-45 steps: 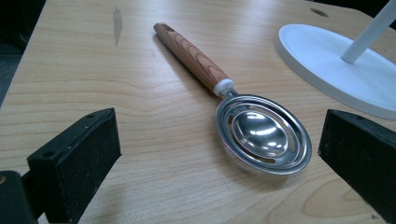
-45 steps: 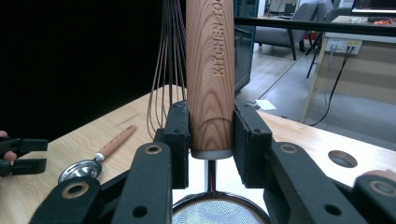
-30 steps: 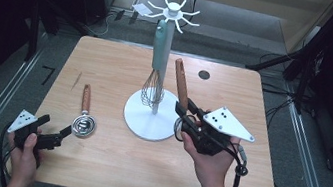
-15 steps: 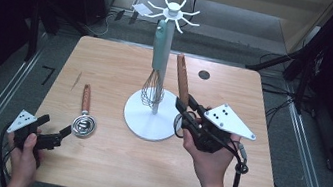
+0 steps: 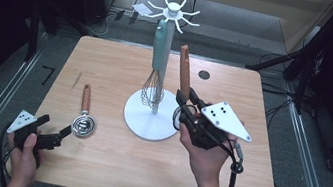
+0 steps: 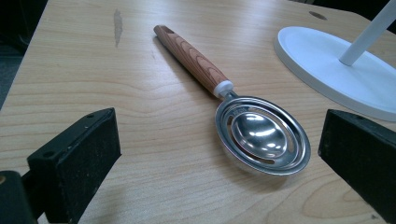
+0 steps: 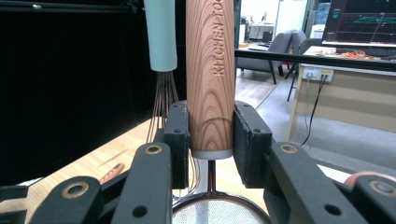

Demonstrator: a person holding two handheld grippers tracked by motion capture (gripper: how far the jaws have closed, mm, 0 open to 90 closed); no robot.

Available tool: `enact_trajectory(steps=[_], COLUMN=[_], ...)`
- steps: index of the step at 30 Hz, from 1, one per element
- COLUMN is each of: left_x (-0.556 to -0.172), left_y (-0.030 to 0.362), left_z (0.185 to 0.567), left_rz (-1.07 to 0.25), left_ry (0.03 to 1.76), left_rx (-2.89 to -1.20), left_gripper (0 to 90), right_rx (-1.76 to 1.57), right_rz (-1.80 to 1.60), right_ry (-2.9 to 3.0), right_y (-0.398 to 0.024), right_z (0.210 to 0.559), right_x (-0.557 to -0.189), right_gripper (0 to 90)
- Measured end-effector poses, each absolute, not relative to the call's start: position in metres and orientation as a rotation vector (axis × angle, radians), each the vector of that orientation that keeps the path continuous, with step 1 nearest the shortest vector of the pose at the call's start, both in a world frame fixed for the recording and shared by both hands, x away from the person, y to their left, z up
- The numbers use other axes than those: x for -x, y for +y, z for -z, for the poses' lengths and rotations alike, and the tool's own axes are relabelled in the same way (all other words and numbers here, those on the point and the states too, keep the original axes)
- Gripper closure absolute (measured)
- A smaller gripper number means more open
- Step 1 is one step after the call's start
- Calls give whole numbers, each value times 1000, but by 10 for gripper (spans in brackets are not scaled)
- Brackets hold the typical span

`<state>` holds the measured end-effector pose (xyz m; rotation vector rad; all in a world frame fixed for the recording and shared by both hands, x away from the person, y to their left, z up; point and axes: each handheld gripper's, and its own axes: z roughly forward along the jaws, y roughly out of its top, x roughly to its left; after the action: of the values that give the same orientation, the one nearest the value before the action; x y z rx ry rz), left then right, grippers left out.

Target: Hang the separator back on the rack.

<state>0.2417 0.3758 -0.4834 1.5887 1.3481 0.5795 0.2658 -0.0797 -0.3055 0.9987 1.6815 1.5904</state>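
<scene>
We hold a wooden-handled strainer [image 5: 184, 72] upright in the right hand-held gripper [image 5: 187, 108], its jaws clamped on the bottom of the handle just above the metal ring, beside the white rack [image 5: 161, 65] in the middle of the desk [image 5: 107, 165]. Compared with a second ago almost nothing has shifted: the strainer stands in the same place next to the rack's round base, with only a slight drift, so we judge that the lift toward the hooks at the top has not begun. A whisk [image 5: 155, 76] already hangs from one hook, close to our handle, and we think the two could knock if we rise straight up. The left hand-held gripper [image 5: 53, 137] rests near the front left corner of the desk with its jaws wide apart and nothing between them, facing a slotted spoon [image 5: 84, 117] lying flat just ahead. The right side and front of the desk are bare, though the hook tips look too small to judge which is free.
</scene>
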Motion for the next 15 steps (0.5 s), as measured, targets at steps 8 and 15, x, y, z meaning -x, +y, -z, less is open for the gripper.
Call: enact_trajectory(steps=[8, 15], left_x=[-242, -242], left_y=[376, 376], left_z=[483, 483], left_rz=[-580, -580], left_ry=[1349, 1349], left_rx=[-1589, -1588], left_gripper=[0, 0], right_rx=[-983, -976], right_rz=[-1598, -1602], right_ry=[1663, 1643], right_y=[-74, -72], right_z=[301, 296], right_x=[-265, -265], right_gripper=[711, 711])
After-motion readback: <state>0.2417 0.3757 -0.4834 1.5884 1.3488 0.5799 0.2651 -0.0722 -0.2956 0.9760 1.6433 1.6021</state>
